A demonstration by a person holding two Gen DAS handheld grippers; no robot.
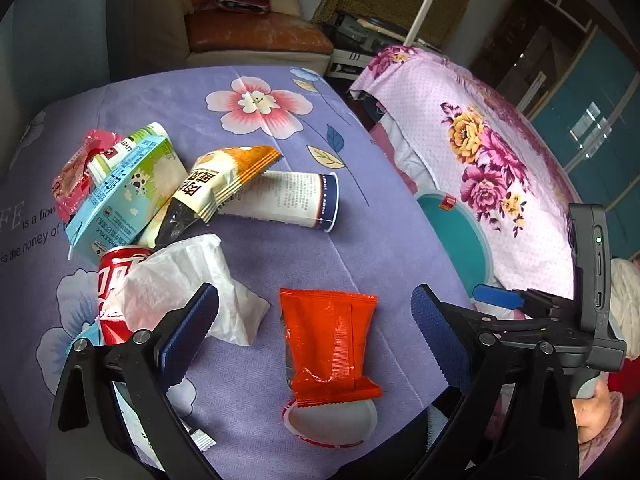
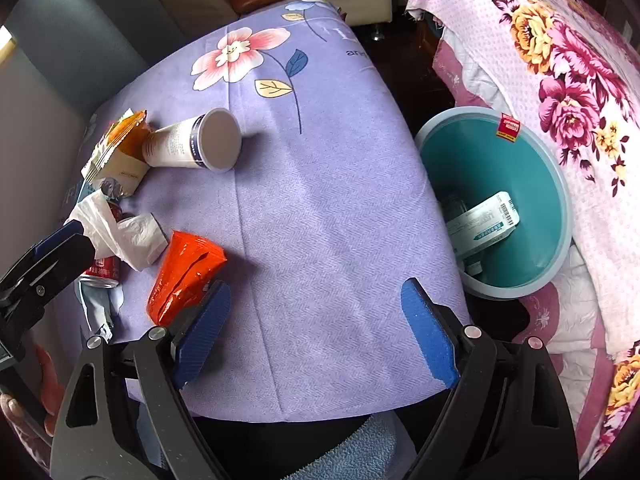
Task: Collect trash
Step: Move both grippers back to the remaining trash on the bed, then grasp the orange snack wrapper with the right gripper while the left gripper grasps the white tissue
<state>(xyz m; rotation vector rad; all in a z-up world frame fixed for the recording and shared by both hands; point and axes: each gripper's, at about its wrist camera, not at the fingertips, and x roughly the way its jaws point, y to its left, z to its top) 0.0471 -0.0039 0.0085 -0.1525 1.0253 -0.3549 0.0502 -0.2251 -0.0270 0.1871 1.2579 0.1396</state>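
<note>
We hold both tongs, left (image 1: 314,320) and right (image 2: 316,328), spread apart and empty. The orange wrapper (image 1: 330,344) lies between the left tongs' fingers on the bench (image 2: 320,200); the teal bin (image 2: 532,176) sits right of the right tongs.

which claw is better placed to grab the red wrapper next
Probably left. The left claw is open with the red wrapper between its fingers; the right claw is open over bare cloth, wrapper beside it.

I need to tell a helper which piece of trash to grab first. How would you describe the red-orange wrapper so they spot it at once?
On the purple flowered tablecloth, look at the near edge, right of the trash pile. The red-orange foil wrapper lies there, next to the crumpled white tissue. It is the only plain glossy red-orange packet without print, and its near end overlaps a round foil lid.
</note>
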